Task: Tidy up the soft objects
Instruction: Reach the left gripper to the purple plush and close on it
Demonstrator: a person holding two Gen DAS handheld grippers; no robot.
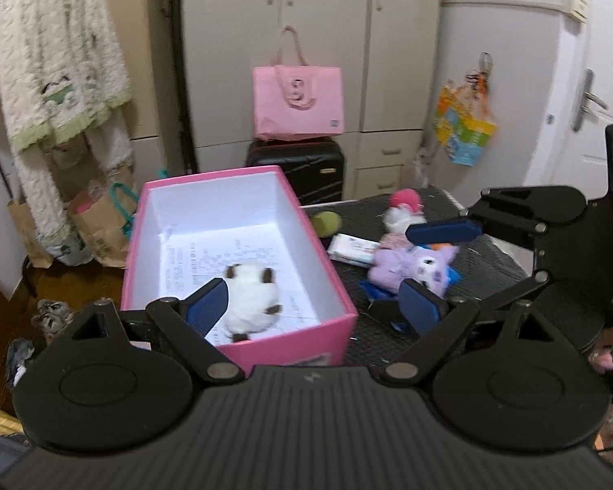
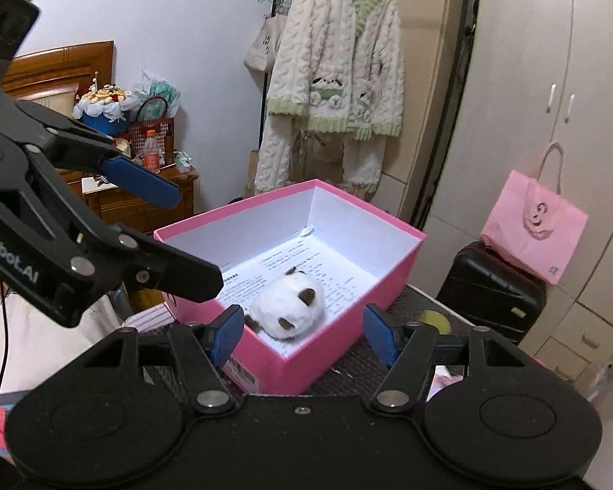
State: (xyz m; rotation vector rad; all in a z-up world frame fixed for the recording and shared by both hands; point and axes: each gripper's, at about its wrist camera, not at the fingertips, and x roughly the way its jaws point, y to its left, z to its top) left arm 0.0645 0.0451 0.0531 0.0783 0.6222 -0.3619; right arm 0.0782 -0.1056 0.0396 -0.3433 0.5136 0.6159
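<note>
**Left wrist first: one toy boxed, the rest loose near the table edge**

Left wrist view shows the left gripper with its fingers spread wide and nothing between them, above the near end of the pink box. A white plush toy lies inside, on the printed paper lining the bottom. Right of the box, on the dark table, sit a purple plush, a pink-and-white plush toward the far edge, a green ball touching or just beside the box wall, and a flat white packet. The right gripper hangs over the purple plush, fingers apart and empty. Risk here: closing on the purple plush could also catch the packet lying against it.

Right wrist view shows the right gripper, fingers spread and empty, facing the box, which stands near the table's left edge. The left gripper crosses in from the left just above the box's near-left corner. Judging by that closeness, a sweep could knock the light box off the edge, or the two grippers could collide.
</note>
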